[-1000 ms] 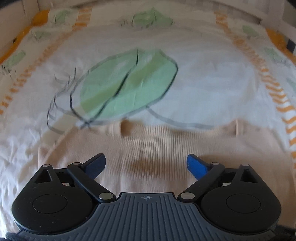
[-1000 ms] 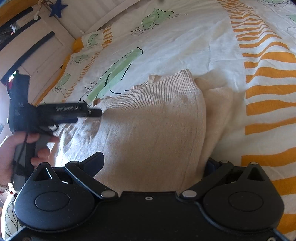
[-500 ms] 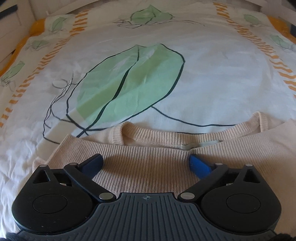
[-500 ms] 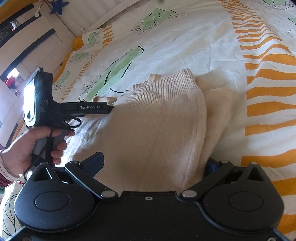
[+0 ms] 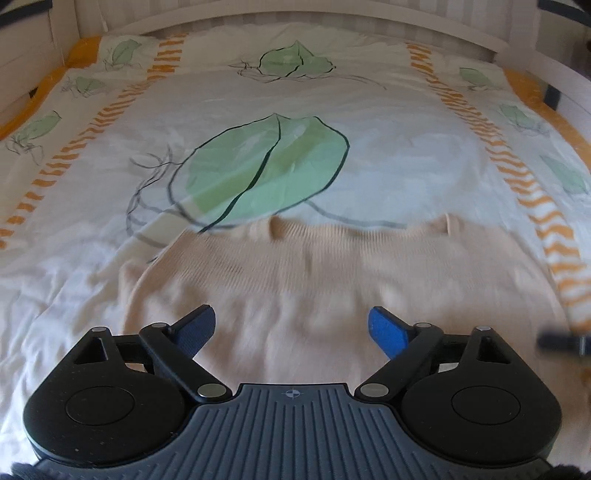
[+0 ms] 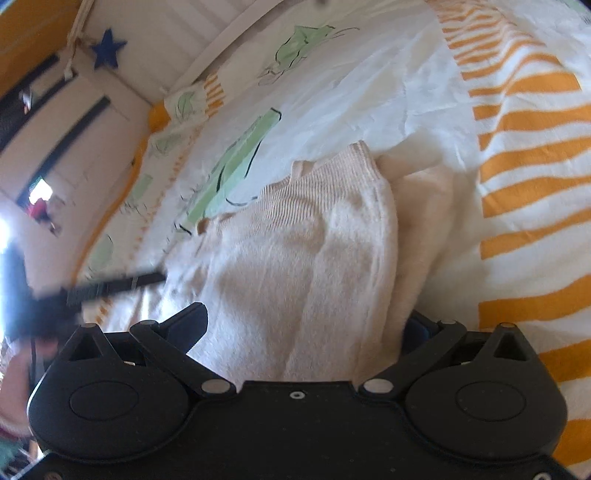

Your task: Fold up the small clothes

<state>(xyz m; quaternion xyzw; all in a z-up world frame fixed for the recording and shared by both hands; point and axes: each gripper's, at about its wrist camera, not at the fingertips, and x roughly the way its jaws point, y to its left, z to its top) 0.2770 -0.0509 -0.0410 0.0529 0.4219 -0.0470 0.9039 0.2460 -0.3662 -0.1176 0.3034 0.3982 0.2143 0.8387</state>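
A small beige ribbed knit sweater (image 5: 314, 273) lies flat on the bed, neckline toward the far side. My left gripper (image 5: 291, 328) is open and empty, hovering just above the sweater's middle. In the right wrist view the same sweater (image 6: 295, 266) fills the centre, with a folded layer along its right edge. My right gripper (image 6: 306, 328) is open, its jaws set wide around the sweater's near part; the right fingertip is hidden behind the fabric. The left gripper (image 6: 122, 282) shows blurred at the left of that view.
The bed cover (image 5: 332, 110) is white with green leaf prints and orange striped bands (image 6: 524, 155). A white bed frame (image 5: 295, 18) runs along the far side. A white wall with a blue star (image 6: 109, 51) stands at the left.
The left gripper has pulled back and risen, so more of the sweater shows below it. The right gripper has tilted and shifted slightly while staying at the sweater's edge.
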